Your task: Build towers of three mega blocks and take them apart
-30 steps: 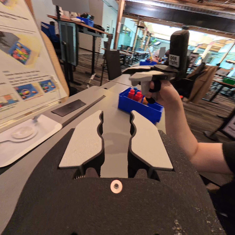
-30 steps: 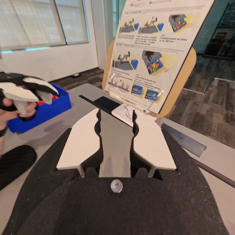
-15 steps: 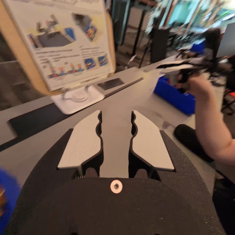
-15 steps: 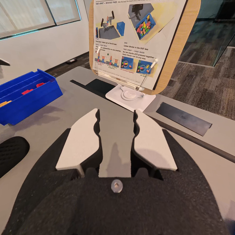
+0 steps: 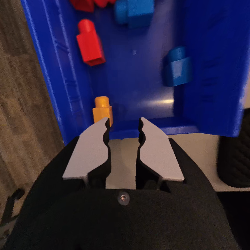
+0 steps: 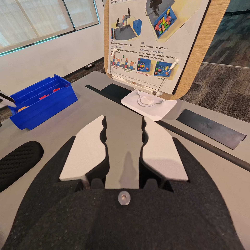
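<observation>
Looking down through the left wrist view, I have the left claw (image 5: 123,120) above the near end of the blue bin (image 5: 219,56), with its two fingers parted by a moderate gap and nothing between them. Loose blocks lie on the floor of this bin: an orange block (image 5: 103,109) just beside my left fingertip, a red block (image 5: 90,44) farther along the same wall, a blue block (image 5: 177,67) toward the other wall, and more red and blue pieces at the far end, partly cut off by the frame. No two of them seem pressed together, though the picture is a little blurred.

The right claw (image 6: 123,119) hangs over the bare grey worktop (image 6: 94,110), also parted and empty. It faces the instruction board (image 6: 155,40) on its white stand, and the bin sits well apart to its left.

I judge that I am at the picking step, the very start of building a tower, since no block is held yet and nothing stands on the worktop. The next move, as I see it, calls for shifting the left claw slightly to the left and lower, so the orange block comes between the fingers, then closing on its square body and not on the round stud. The bin wall is close there, so the outer finger may catch it.
</observation>
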### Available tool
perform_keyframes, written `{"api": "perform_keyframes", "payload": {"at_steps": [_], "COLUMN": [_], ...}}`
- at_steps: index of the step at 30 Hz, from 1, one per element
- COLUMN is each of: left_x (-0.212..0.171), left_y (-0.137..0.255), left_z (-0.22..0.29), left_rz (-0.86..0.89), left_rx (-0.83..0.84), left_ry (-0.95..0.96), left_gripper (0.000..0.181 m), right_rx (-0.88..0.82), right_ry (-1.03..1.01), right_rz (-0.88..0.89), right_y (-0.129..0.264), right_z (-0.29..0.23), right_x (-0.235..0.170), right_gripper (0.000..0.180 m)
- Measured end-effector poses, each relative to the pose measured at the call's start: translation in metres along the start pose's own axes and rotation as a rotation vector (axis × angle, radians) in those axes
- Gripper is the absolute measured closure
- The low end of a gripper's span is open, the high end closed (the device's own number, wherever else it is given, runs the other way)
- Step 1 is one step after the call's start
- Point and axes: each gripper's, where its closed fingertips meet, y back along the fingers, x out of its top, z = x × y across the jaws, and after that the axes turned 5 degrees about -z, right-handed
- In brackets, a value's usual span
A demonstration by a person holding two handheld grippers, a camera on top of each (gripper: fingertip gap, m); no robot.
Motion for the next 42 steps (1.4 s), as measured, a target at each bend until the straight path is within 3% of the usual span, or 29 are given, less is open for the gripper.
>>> {"api": "perform_keyframes", "payload": {"at_steps": [3, 8, 12, 20, 32, 37, 42], "left_x": [-0.002, -0.014, -0.016, -0.016, -0.005, -0.007, -0.017], "left_y": [-0.014, -0.031, -0.043, -0.057, -0.052, -0.046, -0.060], "left_z": [-0.008, -0.029, -0.034, -0.024, -0.011, -0.020, -0.025], "left_rz": [-0.033, -0.171, -0.227, -0.229, -0.234, -0.226, -0.269], "left_rx": [0.016, 0.230, 0.292, 0.204, 0.232, 0.167, 0.113], "left_ry": [0.021, -0.048, -0.057, 0.012, -0.104, -0.129, -0.096], "left_gripper": [0.141, 0.141, 0.138, 0.131, 0.132, 0.114, 0.114], "right_rx": [0.018, 0.030, 0.038, 0.053, 0.064, 0.069, 0.074], "right_ry": [-0.009, -0.022, -0.031, -0.035, -0.036, -0.045, -0.045], "right_rz": [0.006, 0.019, 0.023, 0.024, 0.024, 0.018, 0.000], "right_y": [0.001, 0.005, 0.006, 0.004, 0.005, 0.004, 0.002], "right_z": [-0.001, 0.001, 0.003, 0.003, 0.002, 0.004, 0.003], "right_x": [0.000, 0.000, 0.000, -0.001, -0.001, -0.003, -0.006], "right_gripper": [0.132, 0.133, 0.134, 0.135, 0.135, 0.135, 0.136]}}
